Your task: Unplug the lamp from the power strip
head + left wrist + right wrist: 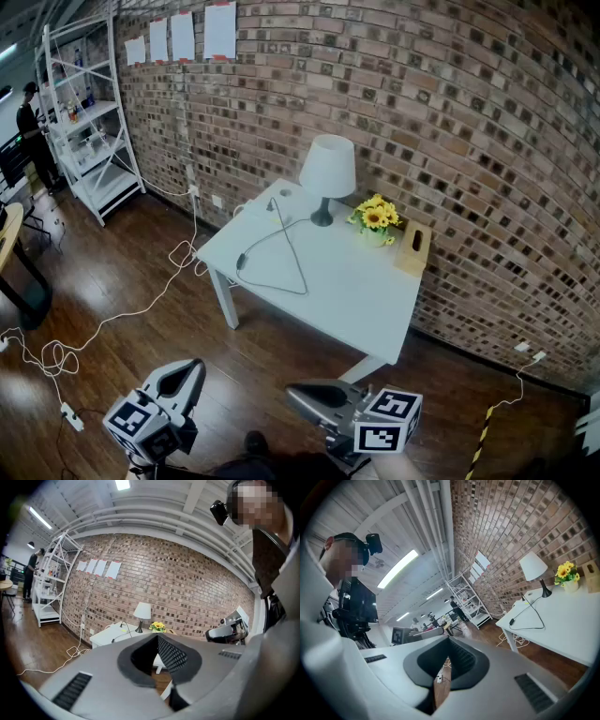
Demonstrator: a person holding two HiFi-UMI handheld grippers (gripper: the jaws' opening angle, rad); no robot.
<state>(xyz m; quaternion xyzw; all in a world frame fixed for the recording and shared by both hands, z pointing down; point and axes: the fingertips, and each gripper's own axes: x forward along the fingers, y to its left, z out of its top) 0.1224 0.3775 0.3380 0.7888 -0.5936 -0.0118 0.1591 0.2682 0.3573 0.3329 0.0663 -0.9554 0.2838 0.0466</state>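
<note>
1. Distance decides the coming move: the lamp (327, 178) stands on the white counter (366, 300) by the brick wall, well ahead of both claws.
2. Left of the lamp, toward the counter's far corner, the black cord (292, 258) comes up to its plug end (273, 202). The power strip should be there, but it is too small to make out for certain.
3. From the lamp's base the cord lies in a long, loose loop. The loop's long axis runs from the lamp toward you, and an inline switch (241, 262) sits on the leg left of the lamp.
4. Your right claw (292, 392) looks the nearer one to the plug end, while your left claw (198, 366) hangs further to the left of the lamp. Both claws are closed, jaws together, with nothing between them.
5. The lamp has a smooth white cone shade on a slim dark stem, and the cord looks thin and limp. Just right of the lamp stand sunflowers (376, 217) and a wooden box (413, 248).
</note>
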